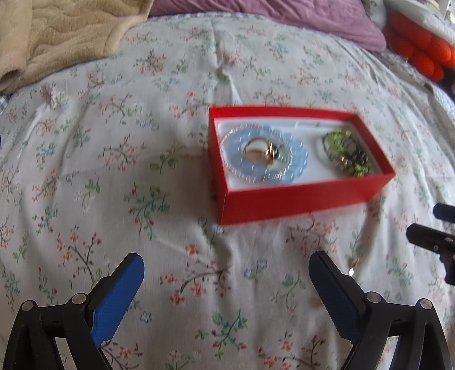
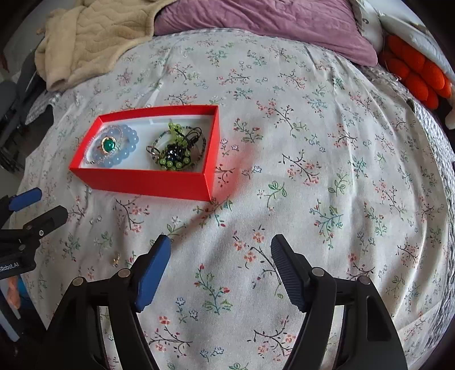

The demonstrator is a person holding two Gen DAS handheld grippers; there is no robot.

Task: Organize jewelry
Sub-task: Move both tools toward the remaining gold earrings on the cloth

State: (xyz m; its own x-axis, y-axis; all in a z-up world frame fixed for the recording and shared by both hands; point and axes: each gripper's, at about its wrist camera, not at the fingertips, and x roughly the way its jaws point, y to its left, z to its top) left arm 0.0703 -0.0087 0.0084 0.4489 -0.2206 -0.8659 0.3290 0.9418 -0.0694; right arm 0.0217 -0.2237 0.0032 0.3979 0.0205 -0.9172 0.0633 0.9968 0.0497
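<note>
Beige quilted blanket (image 2: 93, 37) sat bunched at the far left of the bed, purple pillow (image 2: 264, 25) beside it, orange knobbly cushion (image 2: 415, 71) at the far right. Floral bedsheet (image 2: 312, 170) covered the bed.

Left claw (image 1: 226, 287) hovered low over the sheet, fingers spread wide, nothing between them. In the right wrist view it (image 2: 37, 207) showed at the left edge, near the box's front left corner.

Red box (image 2: 148, 179) lay open on the sheet, left of centre in the right wrist view, white lining inside. Its left half held a pale blue bead bracelet (image 2: 125, 148) with a clear crystal bracelet (image 1: 227, 159) lying over it, and a gold ring with a green stone (image 2: 109, 145) sat in the middle of them. Its right half held a tangle of green and black beaded jewelry (image 2: 176, 153).

A small gold piece (image 2: 115, 259), likely an earring or pendant, lay loose on the sheet outside the box, just left of the right claw's left finger; too small to tell more.

Right claw (image 2: 220, 269) hovered over bare sheet in front of the box, also wide apart and empty.
</note>
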